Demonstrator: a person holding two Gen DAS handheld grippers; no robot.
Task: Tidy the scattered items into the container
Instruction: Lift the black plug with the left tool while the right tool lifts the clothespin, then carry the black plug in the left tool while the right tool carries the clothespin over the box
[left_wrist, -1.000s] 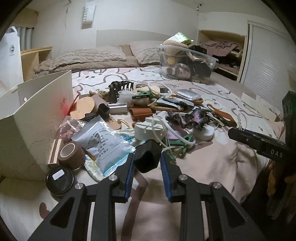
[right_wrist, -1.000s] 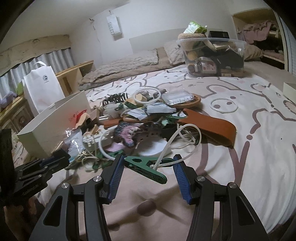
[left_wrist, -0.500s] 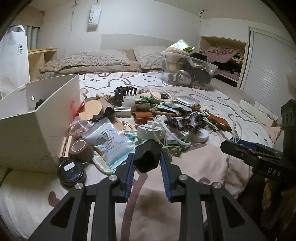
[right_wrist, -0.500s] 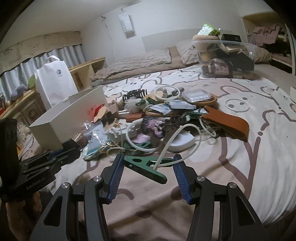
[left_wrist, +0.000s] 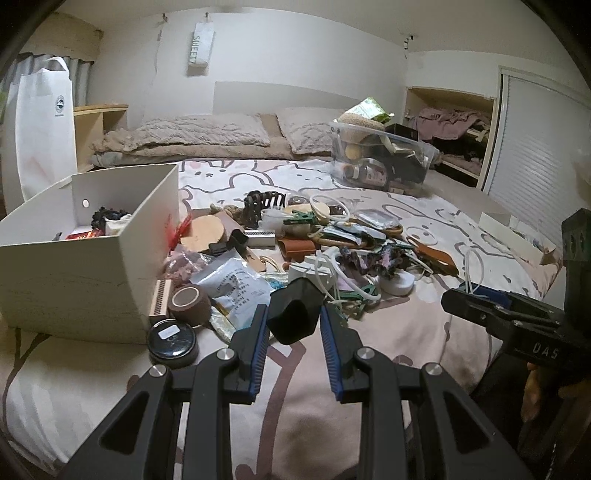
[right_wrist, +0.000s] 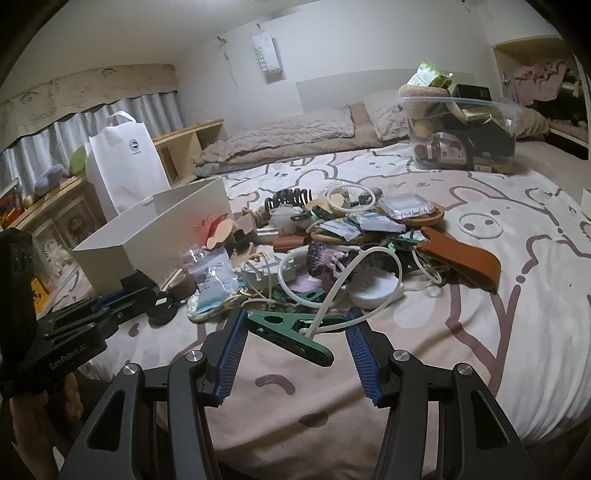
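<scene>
My left gripper (left_wrist: 293, 319) is shut on a black angular plastic piece (left_wrist: 293, 314) and holds it above the bed, right of the white open box (left_wrist: 122, 254). The box holds a few small items. My right gripper (right_wrist: 297, 330) is shut on a green clothes peg (right_wrist: 291, 330) that has a white ring cord (right_wrist: 347, 280) looped through it. A pile of scattered items (left_wrist: 332, 240) lies on the bedspread beyond both grippers. The left gripper also shows in the right wrist view (right_wrist: 162, 299), and the right gripper shows in the left wrist view (left_wrist: 465, 295).
A black round tin (left_wrist: 171, 341) and a brown tape roll (left_wrist: 190, 301) lie by the box. A clear bin (left_wrist: 382, 158) full of things stands at the back right. A white paper bag (left_wrist: 40, 122) stands at the left. Pillows lie at the headboard.
Both grippers have risen and pulled back from the pile with their items. The inside of the white box has come into the left wrist view.
</scene>
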